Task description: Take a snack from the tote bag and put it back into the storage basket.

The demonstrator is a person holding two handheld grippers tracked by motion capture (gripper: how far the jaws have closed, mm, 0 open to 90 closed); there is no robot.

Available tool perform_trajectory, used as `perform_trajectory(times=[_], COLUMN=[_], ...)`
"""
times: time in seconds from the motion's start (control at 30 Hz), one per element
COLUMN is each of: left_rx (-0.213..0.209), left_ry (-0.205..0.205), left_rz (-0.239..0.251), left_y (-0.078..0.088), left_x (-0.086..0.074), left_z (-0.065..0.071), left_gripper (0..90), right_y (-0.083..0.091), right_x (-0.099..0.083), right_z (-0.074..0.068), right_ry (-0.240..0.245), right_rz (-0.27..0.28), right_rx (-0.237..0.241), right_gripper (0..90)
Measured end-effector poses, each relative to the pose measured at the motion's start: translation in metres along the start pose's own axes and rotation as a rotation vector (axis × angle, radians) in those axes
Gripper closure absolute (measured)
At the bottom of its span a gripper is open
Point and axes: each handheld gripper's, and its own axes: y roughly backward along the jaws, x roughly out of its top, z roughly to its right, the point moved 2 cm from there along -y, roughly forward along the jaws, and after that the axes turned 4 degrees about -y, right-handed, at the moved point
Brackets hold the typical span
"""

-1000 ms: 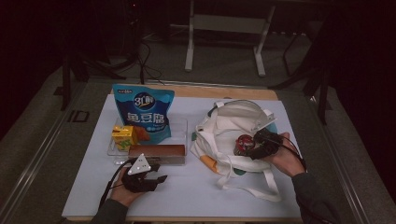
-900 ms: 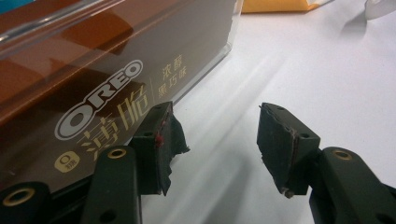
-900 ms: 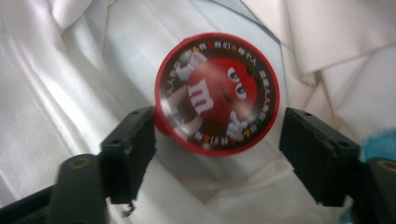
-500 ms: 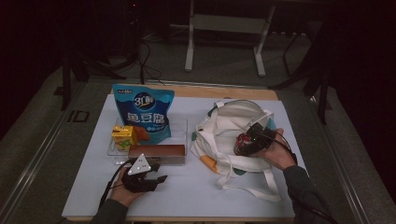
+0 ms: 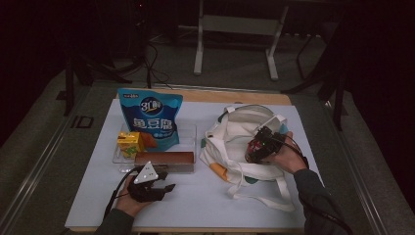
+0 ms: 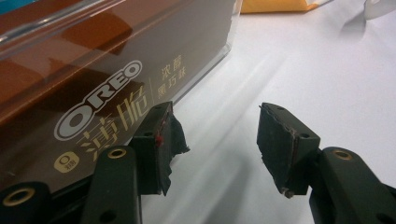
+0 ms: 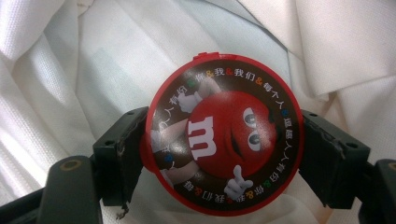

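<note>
My right gripper [image 7: 224, 154] clamps the candy tub [image 7: 223, 135], lid toward me, over the white bag [image 5: 235, 147] near the table's right edge. Left gripper [image 6: 215, 140] jaws apart, empty, beside the cookie box [image 6: 93, 93].

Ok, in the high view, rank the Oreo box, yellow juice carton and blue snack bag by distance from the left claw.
1. Oreo box, just beyond the left claw.
2. Yellow juice carton, farther back, to the left.
3. Blue snack bag, standing at the back.
</note>
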Motion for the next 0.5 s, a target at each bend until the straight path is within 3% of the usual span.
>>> perform_trajectory(times=[0.5], left_rx=[-0.001], left_ry=[0.001], left_rz=[0.0], left_y=[0.0], left_x=[0.0], left_z=[-0.0001], left_gripper=[46.6], right_y=[0.0012], right_x=[0.0011], right_z=[-0.0019], right_ry=[0.024], right_rz=[-0.005], right_rx=[-0.02], right_gripper=[24.6])
